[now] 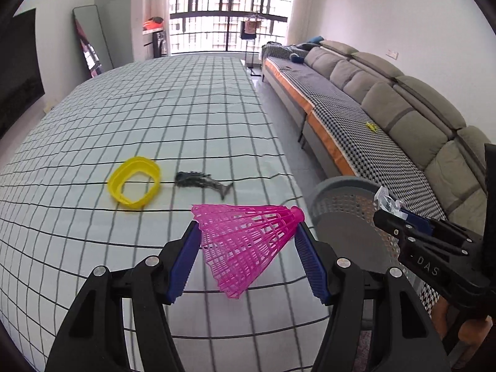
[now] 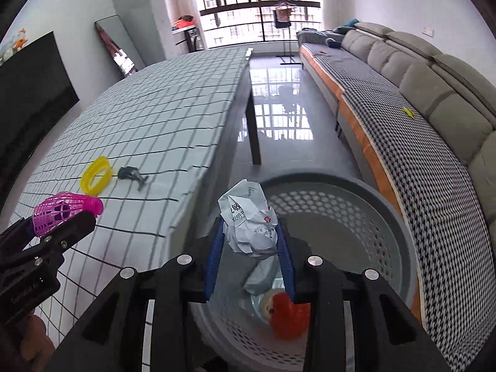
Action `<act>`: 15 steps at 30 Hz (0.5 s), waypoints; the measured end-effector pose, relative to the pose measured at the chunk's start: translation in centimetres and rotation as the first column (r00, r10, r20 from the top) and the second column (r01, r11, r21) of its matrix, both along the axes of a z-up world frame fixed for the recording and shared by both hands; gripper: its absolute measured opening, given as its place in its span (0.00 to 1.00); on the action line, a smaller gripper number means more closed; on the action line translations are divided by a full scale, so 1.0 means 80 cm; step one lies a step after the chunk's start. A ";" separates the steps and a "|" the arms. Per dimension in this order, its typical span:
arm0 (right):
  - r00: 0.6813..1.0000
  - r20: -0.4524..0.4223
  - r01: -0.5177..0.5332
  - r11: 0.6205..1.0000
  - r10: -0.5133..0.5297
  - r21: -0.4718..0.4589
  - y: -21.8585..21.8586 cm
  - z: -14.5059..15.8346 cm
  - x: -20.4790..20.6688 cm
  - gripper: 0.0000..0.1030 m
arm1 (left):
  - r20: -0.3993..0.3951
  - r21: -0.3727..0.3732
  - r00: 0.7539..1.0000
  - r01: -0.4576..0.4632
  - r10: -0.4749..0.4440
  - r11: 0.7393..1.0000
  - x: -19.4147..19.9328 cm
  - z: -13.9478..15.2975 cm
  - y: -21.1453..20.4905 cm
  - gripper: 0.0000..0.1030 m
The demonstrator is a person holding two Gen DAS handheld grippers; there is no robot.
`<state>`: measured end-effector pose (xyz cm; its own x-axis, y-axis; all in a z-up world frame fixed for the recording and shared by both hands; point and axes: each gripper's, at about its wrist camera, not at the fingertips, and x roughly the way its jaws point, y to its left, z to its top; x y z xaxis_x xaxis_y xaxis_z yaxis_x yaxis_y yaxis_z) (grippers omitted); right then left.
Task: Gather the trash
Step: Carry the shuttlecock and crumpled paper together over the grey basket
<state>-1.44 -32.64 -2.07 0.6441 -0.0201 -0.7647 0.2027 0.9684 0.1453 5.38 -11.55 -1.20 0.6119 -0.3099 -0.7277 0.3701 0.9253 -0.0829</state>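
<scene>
**Holding trash in both grippers beside the basket**

Gripping a pink plastic shuttlecock (image 1: 248, 241), your left gripper (image 1: 246, 232) has its blue pads (image 1: 186, 260) about half open, pressed against the flared skirt on one side and the cork end on the other. It hangs just above the near part of the table (image 1: 155, 108), which is covered in a pale cloth with a dark grid.

Your right gripper (image 2: 251, 235) has its jaws fairly narrow, pinched on a crumpled wad of printed white paper (image 2: 249, 220). It hovers over the open mouth of a round grey perforated basket (image 2: 387, 217), which stands on the floor just beside the table's edge, between table and sofa (image 2: 434, 99). Inside the basket lie an orange-red object (image 2: 288, 313) and some pale wrapping, too blurred to identify.

Farther along the table, a yellow plastic ring (image 1: 135, 183) lies just beside a small dark grey toy fish (image 1: 201, 181), apart from each other.
</scene>
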 end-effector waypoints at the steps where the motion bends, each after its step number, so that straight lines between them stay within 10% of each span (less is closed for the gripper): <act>1: 1.000 -0.005 0.026 1.000 -0.026 0.003 -0.012 -0.005 -0.010 0.32 | -0.005 0.006 1.000 0.020 -0.020 1.000 -0.003 -0.002 -0.013 0.59; 15: 0.980 -0.090 0.182 0.983 -0.179 0.035 -0.098 -0.067 -0.081 0.32 | -0.064 0.064 0.975 0.215 -0.211 0.975 -0.033 -0.038 -0.144 0.59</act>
